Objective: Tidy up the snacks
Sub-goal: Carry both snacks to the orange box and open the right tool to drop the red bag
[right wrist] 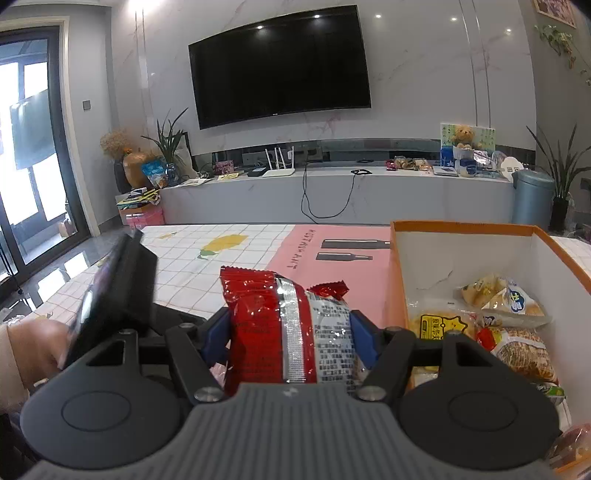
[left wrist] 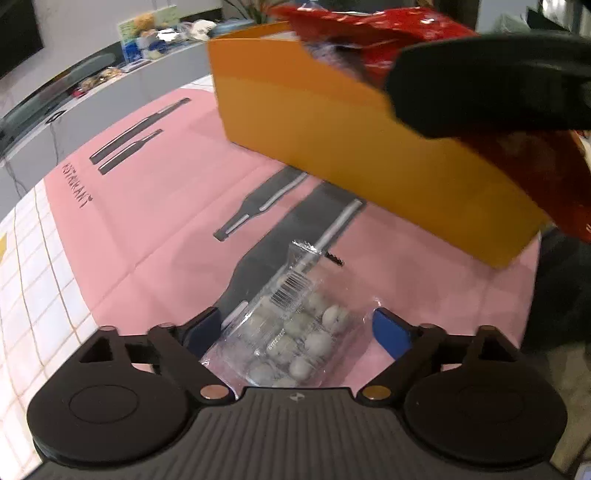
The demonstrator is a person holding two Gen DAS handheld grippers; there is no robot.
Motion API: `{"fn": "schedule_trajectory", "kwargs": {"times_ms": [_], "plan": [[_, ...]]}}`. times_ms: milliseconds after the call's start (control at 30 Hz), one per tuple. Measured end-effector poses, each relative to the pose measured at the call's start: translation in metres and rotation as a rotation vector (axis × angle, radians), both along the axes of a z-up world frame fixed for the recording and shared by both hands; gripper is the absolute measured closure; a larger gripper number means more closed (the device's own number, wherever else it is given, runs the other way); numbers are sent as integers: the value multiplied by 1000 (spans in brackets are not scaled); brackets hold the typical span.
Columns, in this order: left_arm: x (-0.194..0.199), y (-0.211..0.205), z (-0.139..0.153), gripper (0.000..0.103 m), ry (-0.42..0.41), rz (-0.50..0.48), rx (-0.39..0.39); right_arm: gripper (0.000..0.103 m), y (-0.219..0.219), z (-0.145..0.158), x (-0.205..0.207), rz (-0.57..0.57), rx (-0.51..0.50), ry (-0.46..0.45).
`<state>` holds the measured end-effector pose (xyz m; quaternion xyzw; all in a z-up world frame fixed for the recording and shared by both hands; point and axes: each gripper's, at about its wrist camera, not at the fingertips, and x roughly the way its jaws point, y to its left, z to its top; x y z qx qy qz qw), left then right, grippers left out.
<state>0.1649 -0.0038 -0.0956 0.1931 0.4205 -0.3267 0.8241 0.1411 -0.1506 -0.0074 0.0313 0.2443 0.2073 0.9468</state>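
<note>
My left gripper (left wrist: pixel 295 332) is open, its blue pads on either side of a clear packet of pale round sweets (left wrist: pixel 295 332) that lies on the pink tablecloth. My right gripper (right wrist: pixel 288 332) is shut on a red and silver snack packet (right wrist: pixel 284 328) and holds it upright just left of the orange box (right wrist: pixel 397 266). The box holds several wrapped snacks (right wrist: pixel 506 306). In the left wrist view the orange box (left wrist: pixel 332 140) stands behind the clear packet, with the red packet (left wrist: pixel 369 33) and the right gripper's black body above it.
The tablecloth is pink with bottle prints (left wrist: pixel 147 206) and white checked at the left (right wrist: pixel 192 273). A TV (right wrist: pixel 280 66) and a long grey cabinet (right wrist: pixel 332 192) stand beyond the table. The left gripper's black body (right wrist: pixel 118 288) shows at the left of the right wrist view.
</note>
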Motion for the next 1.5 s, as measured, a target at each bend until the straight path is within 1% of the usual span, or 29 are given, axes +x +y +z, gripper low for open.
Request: {"fn": "schedule_trajectory", "kwargs": {"times_ms": [33, 100, 133, 167, 200, 333, 400, 500, 567, 633, 733, 900, 967, 1067, 1167, 1233, 1367, 1500], "plan": [[4, 3, -1, 0, 24, 16, -21, 36, 0, 0, 0, 0, 2, -5], [7, 7, 2, 0, 31, 50, -21, 36, 0, 1, 0, 8, -2, -16], [9, 8, 4, 7, 33, 69, -22, 36, 0, 1, -1, 9, -4, -20], [10, 9, 6, 16, 43, 88, -25, 36, 0, 1, -1, 8, -3, -22], [10, 10, 8, 18, 44, 108, -17, 36, -1, 1, -1, 7, 0, -22], [8, 11, 10, 22, 61, 199, -8, 36, -3, 1, -2, 1, 19, -23], [6, 13, 11, 24, 66, 261, -18, 36, -3, 3, -3, 1, 25, -31], [4, 19, 12, 27, 71, 345, -63, 36, -4, 3, -7, 10, 37, -43], [3, 22, 15, 28, 90, 395, -109, 36, -4, 2, -6, 15, 41, -40], [-1, 25, 19, 28, 89, 440, -166, 36, -3, 1, -6, 15, 46, -35], [-7, 29, 25, 30, 78, 495, -214, 36, -4, 2, -7, 13, 64, -38], [-17, 44, 31, 31, 96, 580, -304, 36, -11, 10, -11, 13, 124, -54], [-20, 49, 34, 31, 94, 601, -332, 36, -12, 13, -14, 20, 141, -67], [-24, 53, 39, 32, 87, 625, -355, 36, -15, 19, -17, 23, 151, -87], [-27, 58, 45, 33, 90, 619, -399, 36, -22, 26, -18, 4, 174, -87], [-28, 58, 50, 33, 78, 617, -419, 36, -29, 33, -17, -8, 192, -96], [-28, 57, 60, 33, 57, 599, -458, 36, -47, 44, -15, -63, 194, -100], [-26, 56, 68, 33, 52, 581, -496, 36, -73, 49, -6, -125, 172, -72]]}}
